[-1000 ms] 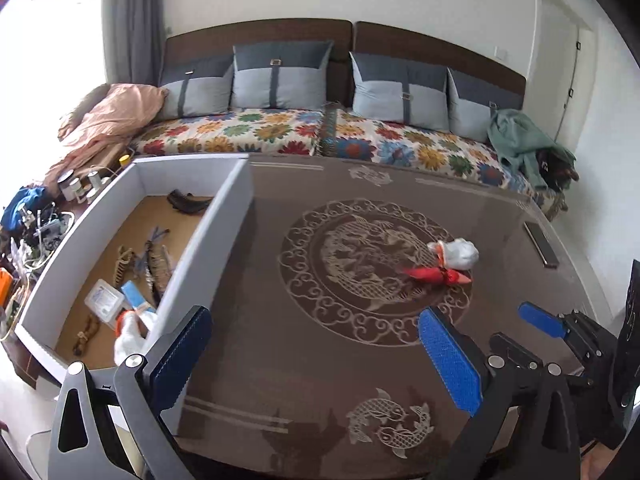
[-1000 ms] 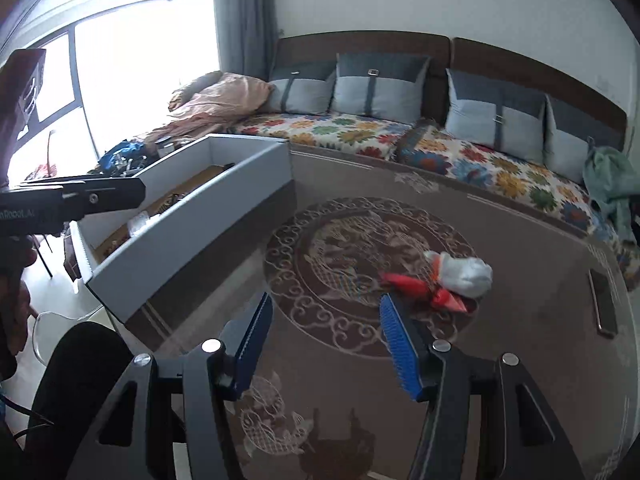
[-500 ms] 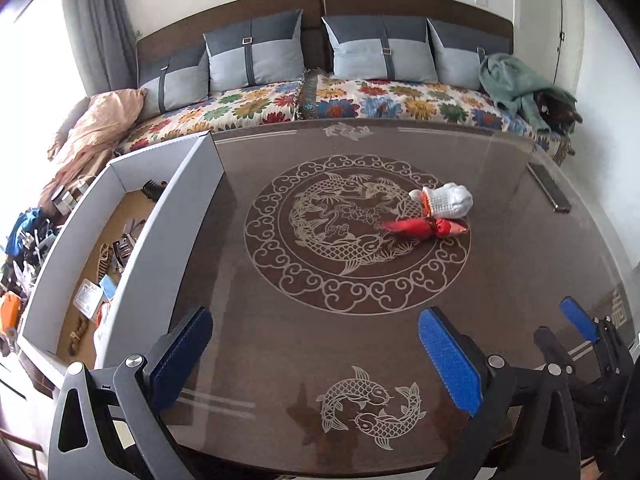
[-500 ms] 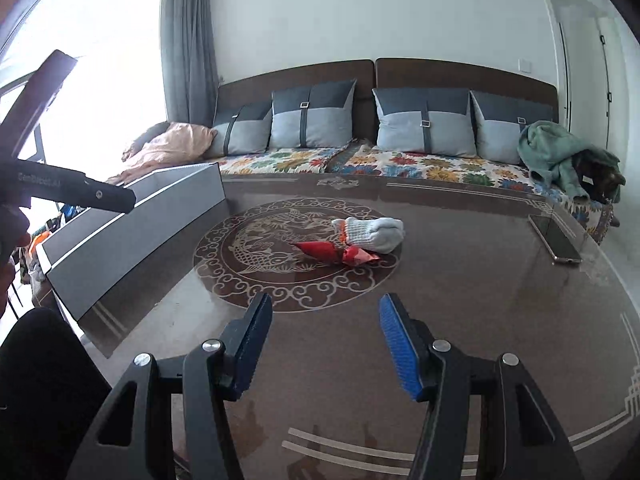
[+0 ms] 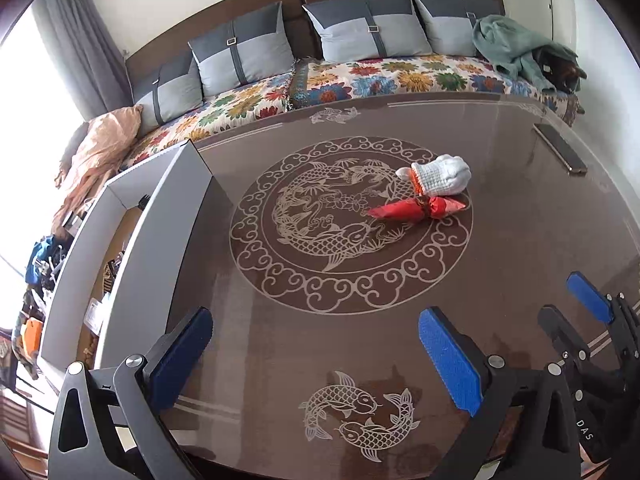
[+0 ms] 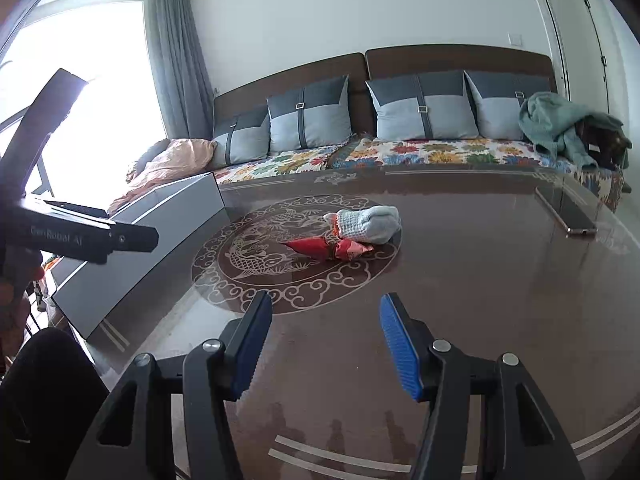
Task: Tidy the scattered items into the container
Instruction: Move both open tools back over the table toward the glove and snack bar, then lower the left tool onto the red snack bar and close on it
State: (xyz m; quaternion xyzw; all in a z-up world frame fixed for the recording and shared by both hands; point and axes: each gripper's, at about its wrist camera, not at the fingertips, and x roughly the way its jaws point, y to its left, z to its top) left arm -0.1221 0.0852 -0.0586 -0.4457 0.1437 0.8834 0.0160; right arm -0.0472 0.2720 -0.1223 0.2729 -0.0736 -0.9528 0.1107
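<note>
Red wrapper and white glove lay touching on the counter; I'd lowered both wide-open, empty grippers, left gripper and right gripper, nearer.

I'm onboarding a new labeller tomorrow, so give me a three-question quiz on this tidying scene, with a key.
1. True or false: the white glove lies inside the grey box.
2. Multiple choice: the red wrapped packet lies (A) touching the glove, on the table's fish medallion; (B) on the sofa; (C) between the right claw's pads.
3. Fill in: the flat dark item near the table's far right edge is a ____.

Key
1. False: it lies on the table, well right of the box.
2. A.
3. Phone.
</note>
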